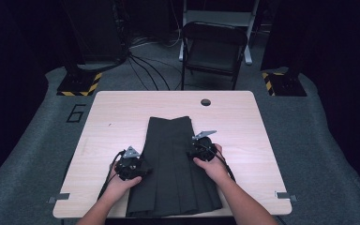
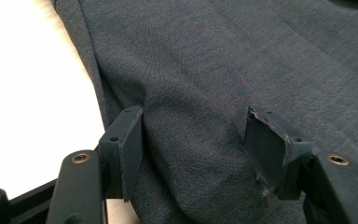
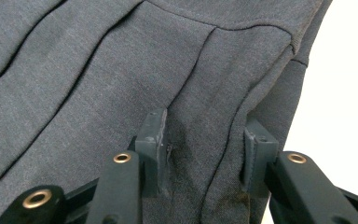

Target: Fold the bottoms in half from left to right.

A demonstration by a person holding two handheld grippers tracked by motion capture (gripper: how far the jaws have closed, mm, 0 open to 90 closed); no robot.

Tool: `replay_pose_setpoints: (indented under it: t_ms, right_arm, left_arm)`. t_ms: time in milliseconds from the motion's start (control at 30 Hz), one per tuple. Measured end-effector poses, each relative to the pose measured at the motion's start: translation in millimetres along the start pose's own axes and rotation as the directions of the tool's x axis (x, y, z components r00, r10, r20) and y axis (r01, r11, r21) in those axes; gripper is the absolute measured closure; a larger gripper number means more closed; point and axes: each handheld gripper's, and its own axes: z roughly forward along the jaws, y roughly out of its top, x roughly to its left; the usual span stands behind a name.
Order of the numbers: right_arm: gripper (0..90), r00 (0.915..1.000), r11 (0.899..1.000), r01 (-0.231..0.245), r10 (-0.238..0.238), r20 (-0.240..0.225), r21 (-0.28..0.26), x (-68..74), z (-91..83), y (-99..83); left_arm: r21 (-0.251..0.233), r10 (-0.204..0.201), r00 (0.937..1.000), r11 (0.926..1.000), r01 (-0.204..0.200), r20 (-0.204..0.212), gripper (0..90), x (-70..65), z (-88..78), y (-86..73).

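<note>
Left gripper straddles a raised fold at the skirt edge, jaws wide; right gripper pinches the opposite edge fold, apparently readying a fold on the table.

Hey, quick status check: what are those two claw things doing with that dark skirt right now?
Left gripper open, straddling the skirt's left edge. Right gripper gathering a fold at the right edge, grip unconfirmed. Skirt flat on the table. Nothing in the way.
</note>
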Motion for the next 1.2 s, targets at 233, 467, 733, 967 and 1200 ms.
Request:
replay_pose_setpoints:
  t_ms: [233, 467, 733, 967, 1200]
  right_arm:
    - [58.4, 0.9998, 1.000, 0.018, -0.018, -0.003, -0.004, 4.0, -2.7, -4.2]
    - [50.0, 0.9997, 1.000, 0.025, -0.025, 0.006, 0.017, 4.2, -6.7, -1.9]
    - [45.5, 0.9975, 0.998, 0.066, -0.066, 0.026, -0.014, 14.9, -28.9, -8.9]
    - [45.6, 0.9967, 0.996, 0.076, -0.075, 0.031, -0.036, 24.5, -51.5, -21.0]
    - [43.2, 0.9986, 0.996, 0.050, -0.048, 0.020, -0.078, 22.7, -67.1, -29.0]
  left_arm:
    - [0.015, 0.000, 1.0000, 0.9999, 0.000, -0.003, 38.5, -1.3, -1.9, -0.1]
    - [-0.010, -0.026, 0.9997, 0.9996, 0.026, -0.003, 37.6, -1.5, -1.8, -2.0]
    - [-0.014, -0.078, 0.9970, 0.9969, 0.078, 0.003, 37.4, -0.4, -3.0, 3.2]
    - [-0.034, -0.075, 0.9972, 0.9966, 0.075, -0.007, 36.9, 5.2, -7.0, 11.4]
    - [-0.040, -0.070, 0.9975, 0.9968, 0.070, -0.006, 37.3, 7.8, -6.2, 16.1]
